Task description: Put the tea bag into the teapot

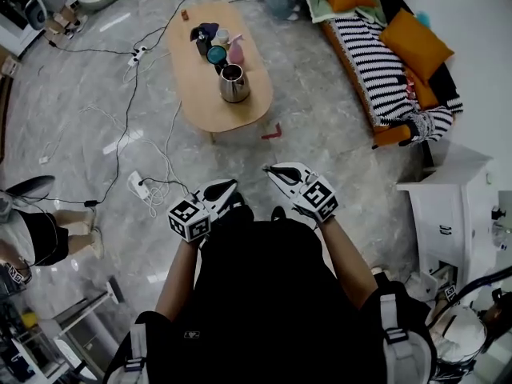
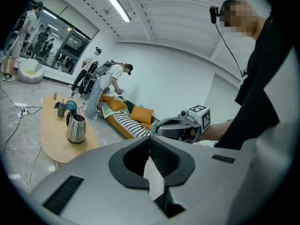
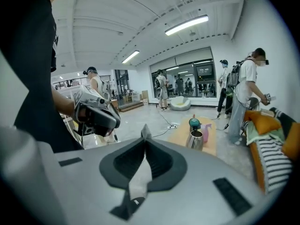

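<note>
The teapot (image 1: 234,84) stood upright, mouth up, at the near end of the wooden table (image 1: 188,70), well ahead of my left gripper (image 1: 230,185) and right gripper (image 1: 270,170), both with jaws together on nothing.

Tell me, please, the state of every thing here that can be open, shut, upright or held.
teapot: upright on the table, top open.
pink bottle: upright near the teapot.
left gripper: jaws together, nothing held.
right gripper: jaws together, nothing held.
tea bag: cannot be made out in these views.
</note>
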The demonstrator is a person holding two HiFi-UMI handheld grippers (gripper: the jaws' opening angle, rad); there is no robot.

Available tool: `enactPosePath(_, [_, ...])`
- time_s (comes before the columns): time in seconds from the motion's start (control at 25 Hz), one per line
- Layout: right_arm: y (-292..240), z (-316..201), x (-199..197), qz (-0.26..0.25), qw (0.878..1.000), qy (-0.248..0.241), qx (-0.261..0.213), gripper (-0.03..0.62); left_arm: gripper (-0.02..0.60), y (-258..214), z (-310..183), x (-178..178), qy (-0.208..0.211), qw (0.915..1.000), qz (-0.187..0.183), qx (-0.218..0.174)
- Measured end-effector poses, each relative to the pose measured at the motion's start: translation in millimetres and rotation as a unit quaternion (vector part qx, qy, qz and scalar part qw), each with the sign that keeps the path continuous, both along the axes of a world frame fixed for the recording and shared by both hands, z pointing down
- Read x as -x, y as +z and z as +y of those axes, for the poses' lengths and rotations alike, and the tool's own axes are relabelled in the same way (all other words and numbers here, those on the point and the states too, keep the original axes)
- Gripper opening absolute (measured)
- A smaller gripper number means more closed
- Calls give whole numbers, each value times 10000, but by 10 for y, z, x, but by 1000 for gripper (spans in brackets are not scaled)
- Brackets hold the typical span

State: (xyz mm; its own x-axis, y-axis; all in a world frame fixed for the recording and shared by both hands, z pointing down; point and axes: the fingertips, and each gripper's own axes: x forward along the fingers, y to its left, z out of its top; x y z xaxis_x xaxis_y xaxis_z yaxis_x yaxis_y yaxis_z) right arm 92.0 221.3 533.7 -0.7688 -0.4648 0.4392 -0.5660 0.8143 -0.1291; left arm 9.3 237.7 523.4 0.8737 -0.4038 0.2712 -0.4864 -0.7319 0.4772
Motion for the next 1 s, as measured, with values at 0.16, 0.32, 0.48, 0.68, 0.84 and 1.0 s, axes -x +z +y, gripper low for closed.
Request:
enactPosePath(0.16, [8,-170,232,24,9998,213,-58,20,12,43,-159,173,422,9990,-114,-42])
enactPosePath(0.32, [-7,-264,447,27,9992,393,-65,20,12,55,-300,324,738,9971,-174,-5])
enactPosePath(0.48, [72,-212,527,113,9994,333,75,20,12,84,-403,341,822,9965,-180,19])
enactPosePath(0.68, [169,-367,471,157,9994,236,209,20,12,101,-556,294,706,9974,-118,15])
enactPosePath(0.84, [154,-617,499,119,9998,-83,140,20,12,163,-704,345,396,9990,-212,57])
enactPosePath(1.0, [200,-937,483,76,9987,-480,181,20,12,145,-925,353,-108,9996,-248,117])
